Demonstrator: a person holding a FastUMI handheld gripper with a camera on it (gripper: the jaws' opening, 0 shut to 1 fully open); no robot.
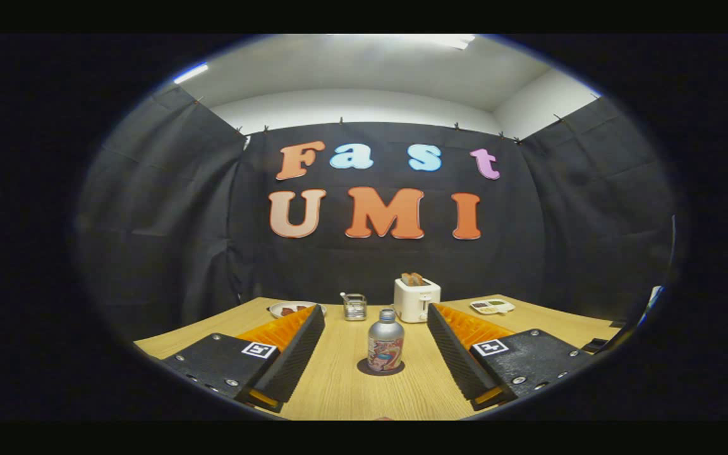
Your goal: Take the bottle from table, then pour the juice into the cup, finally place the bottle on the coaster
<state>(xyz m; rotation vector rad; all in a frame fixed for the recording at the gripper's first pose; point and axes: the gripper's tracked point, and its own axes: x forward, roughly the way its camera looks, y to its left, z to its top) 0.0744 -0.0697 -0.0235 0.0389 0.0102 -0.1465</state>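
We hold gripper [376, 319] level w/ fingers wide apart, gripping nothing; bottle [385, 345] upright on coaster [364, 368] betw. them, untouched.

Gripper [376, 322]: fingers spread wide, touching nothing.
Lane between fingers: bare table [339, 385] up to the bottle [385, 344].
Bottle: upright on the coaster [364, 368], mid-lane, room either side.
Beyond the bottle: cup [355, 306] and toaster [416, 298] stand close together, near the wall.
Far corners: plate [291, 309] beyond the left finger, small tray [492, 306] beyond the right.
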